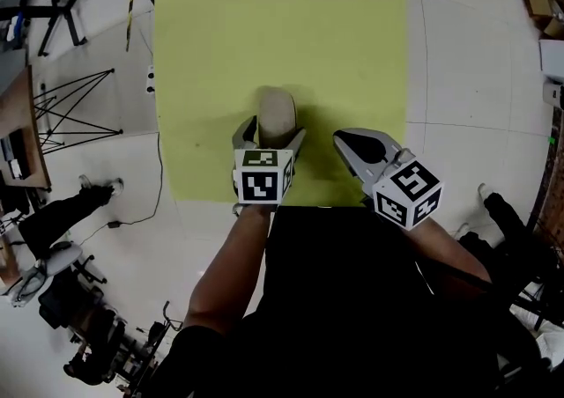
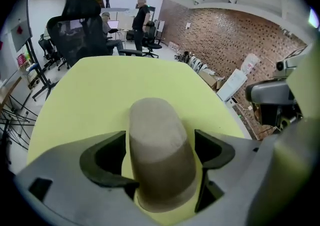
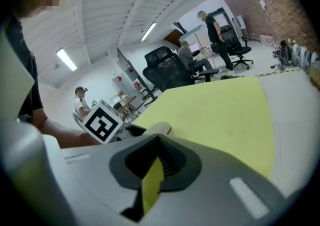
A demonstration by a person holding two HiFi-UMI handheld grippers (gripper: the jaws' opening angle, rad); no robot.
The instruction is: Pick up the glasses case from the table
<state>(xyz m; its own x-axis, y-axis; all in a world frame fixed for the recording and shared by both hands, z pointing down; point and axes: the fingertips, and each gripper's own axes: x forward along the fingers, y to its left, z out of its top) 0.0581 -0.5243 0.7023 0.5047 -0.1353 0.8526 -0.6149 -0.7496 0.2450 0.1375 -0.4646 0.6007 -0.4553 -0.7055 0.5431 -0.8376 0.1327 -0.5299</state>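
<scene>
- Glasses case point(image 1: 277, 116): tan, rounded, lies on yellow-green table point(image 1: 352, 44), nr the edge closest to the person, long axis pointing away from them.
- L gripper point(image 1: 271, 139): jaws spread wide, one each side of the case's near end, so the case sits btwn them. L gripper view shows a strip of table btwn the case and one pad, so it's not clamped yet. Other side is too close to call on contact.
- Why so: the tool tilts down from above and straddles the case's narrow width, not its length. Prob. that's the span the jaws can take, w/ pads facing the long sides.
- R gripper point(image 1: 352, 148): jaws pressed almost together, only a thin slit w/ table showing thru, nothing in it. Hangs just beside the L one over the table's near edge, apart from the case. Looks parked, out of the way.
- Step, as I read it: pre-grasp; squeeze and lift not yet done. Risk: the rounded shell could slip if pinched too nr its end.
</scene>
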